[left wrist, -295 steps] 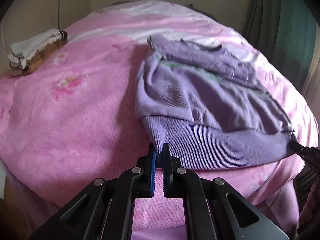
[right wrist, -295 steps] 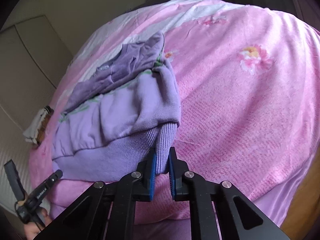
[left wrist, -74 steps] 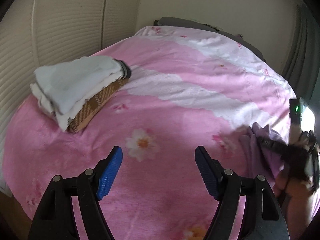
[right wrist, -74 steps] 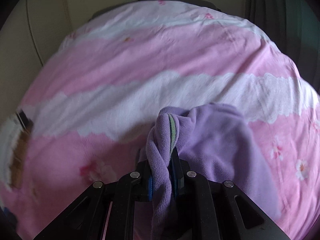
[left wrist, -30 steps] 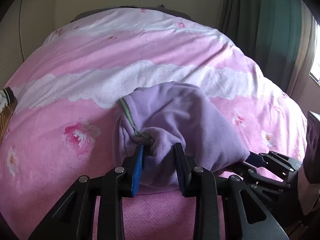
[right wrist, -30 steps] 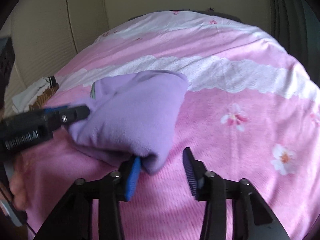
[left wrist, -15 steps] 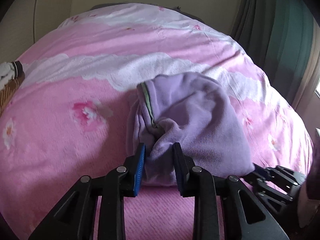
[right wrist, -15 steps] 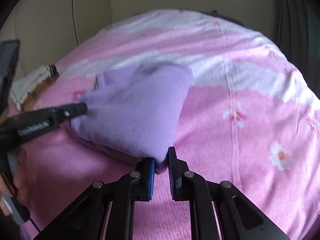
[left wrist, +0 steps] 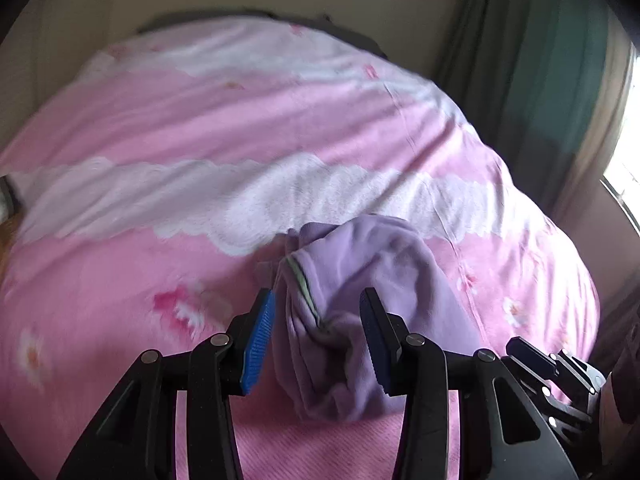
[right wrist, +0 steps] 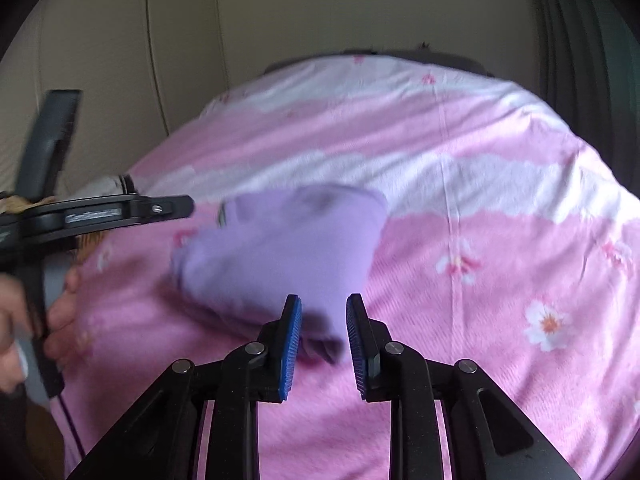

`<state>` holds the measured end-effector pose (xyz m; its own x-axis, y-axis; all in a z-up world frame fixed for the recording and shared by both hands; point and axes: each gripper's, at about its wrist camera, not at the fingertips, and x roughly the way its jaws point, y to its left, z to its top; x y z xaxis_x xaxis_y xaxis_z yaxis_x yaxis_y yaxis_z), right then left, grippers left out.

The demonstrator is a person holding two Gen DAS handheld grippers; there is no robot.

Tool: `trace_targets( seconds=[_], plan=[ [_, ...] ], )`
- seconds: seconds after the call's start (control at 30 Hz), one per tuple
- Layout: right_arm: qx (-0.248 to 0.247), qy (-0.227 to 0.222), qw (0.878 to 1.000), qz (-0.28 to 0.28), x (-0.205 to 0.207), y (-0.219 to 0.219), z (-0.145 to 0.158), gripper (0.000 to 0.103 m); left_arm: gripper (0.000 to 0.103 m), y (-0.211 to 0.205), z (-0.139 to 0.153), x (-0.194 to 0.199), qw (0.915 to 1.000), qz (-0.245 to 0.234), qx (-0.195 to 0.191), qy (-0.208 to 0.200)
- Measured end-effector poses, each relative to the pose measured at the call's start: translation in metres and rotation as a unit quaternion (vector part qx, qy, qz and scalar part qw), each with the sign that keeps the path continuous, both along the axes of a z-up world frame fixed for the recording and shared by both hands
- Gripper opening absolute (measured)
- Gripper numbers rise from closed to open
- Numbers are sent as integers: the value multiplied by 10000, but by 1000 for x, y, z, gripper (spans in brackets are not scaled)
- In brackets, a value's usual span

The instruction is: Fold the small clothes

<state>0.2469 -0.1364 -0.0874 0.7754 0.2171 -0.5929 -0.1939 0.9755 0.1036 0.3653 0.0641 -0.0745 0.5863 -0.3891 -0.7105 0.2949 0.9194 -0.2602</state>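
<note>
Our left hand-held gripper (left wrist: 316,332) and right hand-held gripper (right wrist: 322,338) have just spread, each straddling an edge of the purple top (left wrist: 372,300) without pinching it. We judge this garment folded into a compact bundle and released; any others remain. It lies on the pink flowered bed (left wrist: 160,140), curtains (left wrist: 540,72) and pale wall (right wrist: 120,60) beyond.

No legible text; blurred marking on left gripper (right wrist: 188,206) arm, unreadable.

Both grips released: left gripper (left wrist: 316,332) and right gripper (right wrist: 322,334) have just been opening, pads clear of the folded purple sweater (left wrist: 360,300), which now lies on the bed.
</note>
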Motion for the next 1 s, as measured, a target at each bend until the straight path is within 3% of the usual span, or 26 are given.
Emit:
trace_targets(
  seconds=[0.13, 0.23, 0.33, 0.43, 0.6, 0.67, 0.8, 0.9, 1.0],
  plan=[
    [125, -136, 9998, 90, 6, 27, 10, 24, 37, -1, -20, 40, 9964, -510, -40, 682],
    [203, -118, 9997, 63, 14, 37, 8, 24, 36, 1, -34, 56, 9942, -565, -69, 911],
    [236, -123, 9996, -21, 17, 41, 5, 24, 18, 2, -41, 59, 9925, -712, -280, 957],
    [174, -82, 9998, -80, 20, 42, -1, 24, 14, 2, -35, 60, 9934, -803, -285, 766],
    [173, -30, 9996, -230, 26, 34, -5, 24, 14, 11, -18, 79, 9938, -747, -501, 645],
    [149, -43, 9996, -228, 28, 34, -5, 24, 14, 9, -16, 88, 9944, -778, -362, 613],
    [23, -44, 9998, -175, 32, 39, -8, 24, 14, -1, -42, 104, 9929, -811, -87, 863],
    [-123, 30, 9999, -104, 35, 45, -11, 25, 15, 1, -41, 94, 9941, -767, -172, 747],
    [-119, 35, 9999, -72, 33, 44, -10, 27, 27, 5, -30, 77, 9964, -633, -65, 565]
  ],
)
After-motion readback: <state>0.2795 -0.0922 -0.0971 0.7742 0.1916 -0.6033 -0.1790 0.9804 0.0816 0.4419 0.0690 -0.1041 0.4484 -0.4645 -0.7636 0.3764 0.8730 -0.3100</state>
